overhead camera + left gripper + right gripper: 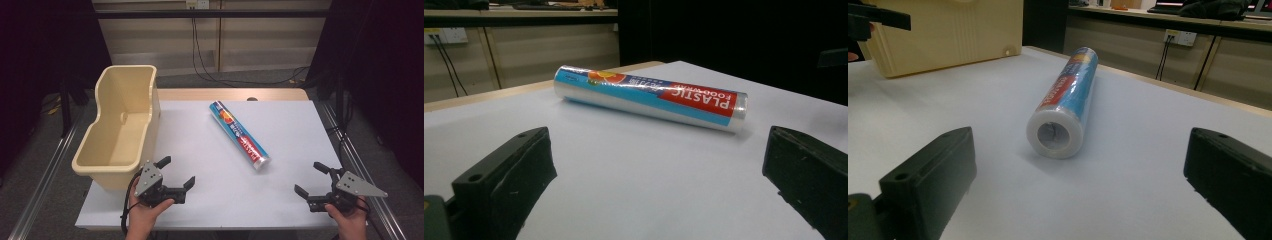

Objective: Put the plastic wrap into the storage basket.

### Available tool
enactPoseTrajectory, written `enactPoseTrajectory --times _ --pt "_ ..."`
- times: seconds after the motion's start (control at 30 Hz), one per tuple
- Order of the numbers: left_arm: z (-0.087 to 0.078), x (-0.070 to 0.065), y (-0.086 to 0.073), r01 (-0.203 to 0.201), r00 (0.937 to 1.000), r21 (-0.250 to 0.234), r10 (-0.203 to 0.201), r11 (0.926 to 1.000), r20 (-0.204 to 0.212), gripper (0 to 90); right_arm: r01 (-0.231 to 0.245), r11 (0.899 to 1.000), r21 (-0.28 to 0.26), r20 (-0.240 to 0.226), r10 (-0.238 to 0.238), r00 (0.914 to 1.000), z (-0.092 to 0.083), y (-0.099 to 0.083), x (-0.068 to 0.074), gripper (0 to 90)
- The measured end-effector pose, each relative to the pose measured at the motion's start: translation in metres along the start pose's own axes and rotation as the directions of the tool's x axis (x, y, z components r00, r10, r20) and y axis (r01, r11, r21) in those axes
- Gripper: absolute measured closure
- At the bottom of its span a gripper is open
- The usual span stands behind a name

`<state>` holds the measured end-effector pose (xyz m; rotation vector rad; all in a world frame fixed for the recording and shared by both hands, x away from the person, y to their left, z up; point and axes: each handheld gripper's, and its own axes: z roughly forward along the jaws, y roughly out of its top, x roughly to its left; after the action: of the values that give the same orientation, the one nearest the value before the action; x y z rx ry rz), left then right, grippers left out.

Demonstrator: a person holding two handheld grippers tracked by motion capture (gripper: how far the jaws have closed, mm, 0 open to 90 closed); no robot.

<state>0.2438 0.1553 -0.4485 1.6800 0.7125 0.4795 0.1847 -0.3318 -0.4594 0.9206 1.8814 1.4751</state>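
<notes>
The roll of plastic wrap (239, 134) is seen lying slantwise mid-tabletop (290, 125), untouched. The left claw (176, 172) and right claw (310, 179) are held wide open near it, beside a cream bin (122, 125).

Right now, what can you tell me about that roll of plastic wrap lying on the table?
The roll of plastic wrap is a long cylinder in a glossy film sleeve, mostly blue with a red band printed "PLASTIC FOOD WRAP" and an orange picture near the far end. Its near end shows white layers around a hollow core. It lies flat on its side, diagonal on the white table, right of the cream bin. Nothing else touches it.
</notes>
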Motion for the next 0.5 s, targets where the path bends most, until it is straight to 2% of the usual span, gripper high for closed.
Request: enactPoseTrajectory --times 0.37,0.5 --pt "0.021 -0.004 0.003 -0.002 0.9998 0.040 0.002 0.9992 0.019 0.0 -0.003 1.000 0.002 -0.004 0.003 1.0000 0.000 -0.001 -0.001 0.1" --pt "0.037 -0.008 0.007 -0.003 0.9994 0.065 0.001 0.9979 0.035 0.0 -0.010 1.000 0.005 -0.002 0.010 1.0000 -0.001 -0.002 0.000 0.1"
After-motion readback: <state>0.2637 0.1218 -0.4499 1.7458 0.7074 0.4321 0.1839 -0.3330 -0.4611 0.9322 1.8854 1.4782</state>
